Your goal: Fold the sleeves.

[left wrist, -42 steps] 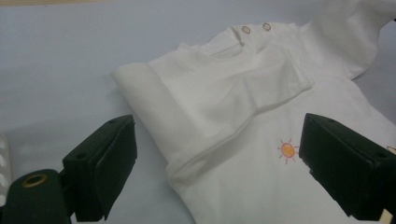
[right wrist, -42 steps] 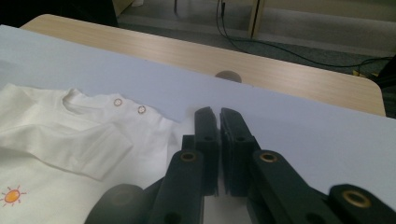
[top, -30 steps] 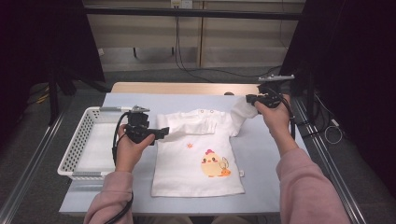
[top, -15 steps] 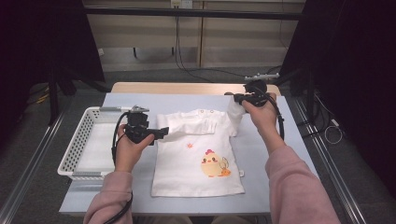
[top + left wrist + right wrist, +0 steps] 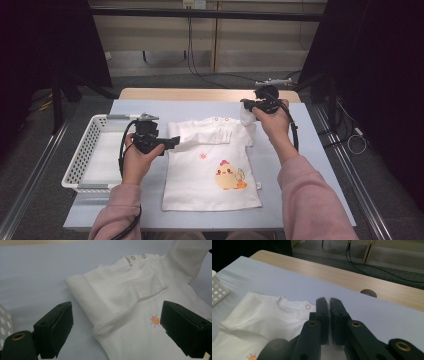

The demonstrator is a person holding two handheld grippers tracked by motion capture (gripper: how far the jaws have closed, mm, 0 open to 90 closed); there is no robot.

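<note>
White T-shirt (image 5: 212, 165) with a chick print lies front-up on the pale blue table cover (image 5: 310, 150), just beside a white perforated basket (image 5: 82, 155) at the person's left. From the high view, the left gripper (image 5: 172, 142) sits at the shirt's left shoulder, where that sleeve is already folded across the chest, while the right gripper (image 5: 246, 103) is raised at the opposite shoulder with the right sleeve (image 5: 247, 120) hanging from it.

The left gripper view adds what the overhead picture cannot: its jaws stand wide apart and grasp nothing, with the folded sleeve (image 5: 130, 290), two collar snaps (image 5: 138, 256) and a small orange sun print (image 5: 155, 320) between and beyond them. The lifted right sleeve (image 5: 187, 257) rises at that picture's upper right.

The right gripper view shows its jaws clenched nearly together, white cloth visible just under them, pinching the sleeve. Past the jaws run the table's wooden edge (image 5: 352, 277) and floor cables (image 5: 372, 265).
</note>
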